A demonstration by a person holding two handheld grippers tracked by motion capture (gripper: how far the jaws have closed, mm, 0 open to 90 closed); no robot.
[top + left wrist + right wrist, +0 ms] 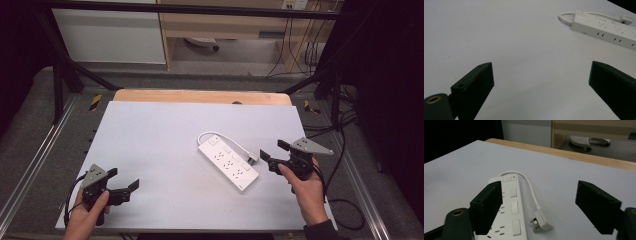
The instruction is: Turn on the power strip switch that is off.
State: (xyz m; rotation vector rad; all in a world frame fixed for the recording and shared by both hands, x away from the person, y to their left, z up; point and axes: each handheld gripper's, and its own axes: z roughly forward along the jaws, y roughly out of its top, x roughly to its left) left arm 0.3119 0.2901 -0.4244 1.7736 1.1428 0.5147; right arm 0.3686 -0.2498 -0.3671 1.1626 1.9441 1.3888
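Observation:
A white power strip (228,161) lies at an angle on the pale grey tabletop (165,150), right of centre. Its short white cable loops from the switch end to a white plug (253,157) resting beside it. My right gripper (274,153) hovers just right of the strip, open and holding nothing. In the right gripper view the power strip (511,210) and plug (540,223) lie between and below the jaws. My left gripper (124,181) sits open near the front left corner. From there, the left gripper view has the power strip (606,30) far off at upper right.
The wooden table edge (200,96) shows behind the grey surface. Metal frame rails (45,145) run along both sides. Black cables (345,200) trail off the right side. A chair base (202,44) and cabinets stand on the floor beyond.

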